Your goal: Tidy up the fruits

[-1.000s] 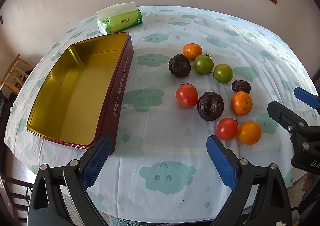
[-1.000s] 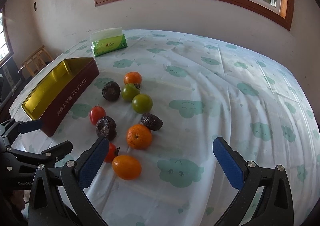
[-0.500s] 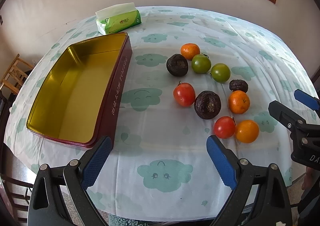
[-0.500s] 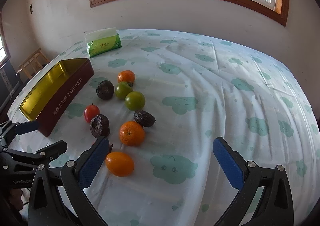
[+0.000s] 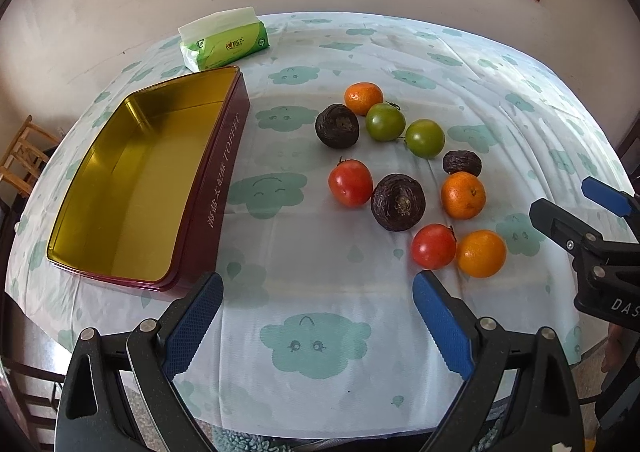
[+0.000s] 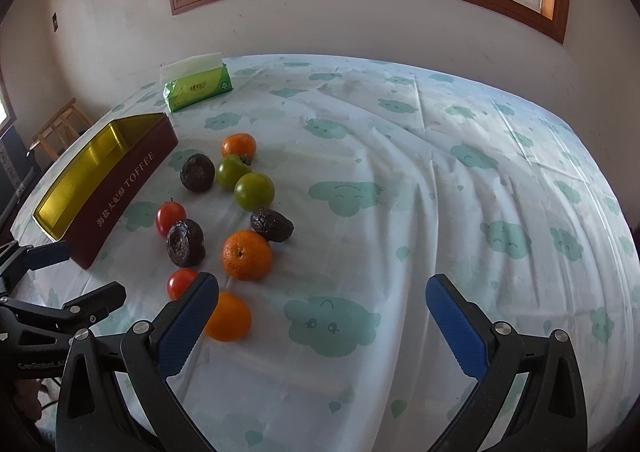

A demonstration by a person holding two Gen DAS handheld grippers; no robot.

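Several fruits lie loose on the cloud-print tablecloth: oranges (image 5: 481, 253), red tomatoes (image 5: 350, 182), green tomatoes (image 5: 385, 122) and dark wrinkled passion fruits (image 5: 398, 202). An empty gold-lined toffee tin (image 5: 136, 187) stands to their left. My left gripper (image 5: 318, 312) is open and empty above the table's front edge, nearer than the fruits. My right gripper (image 6: 322, 316) is open and empty; its left finger overlaps the nearest orange (image 6: 228, 318) in view. The right gripper also shows at the right edge of the left wrist view (image 5: 576, 219).
A green tissue pack (image 5: 224, 41) lies at the far side near the wall. A wooden chair (image 5: 24, 155) stands left of the table. The tin also shows in the right wrist view (image 6: 108, 187), as does the left gripper (image 6: 52, 276).
Both grippers have drawn back and tilted up a little; the fruits and tin sit lower and slightly farther in both views. Nothing on the table has moved.
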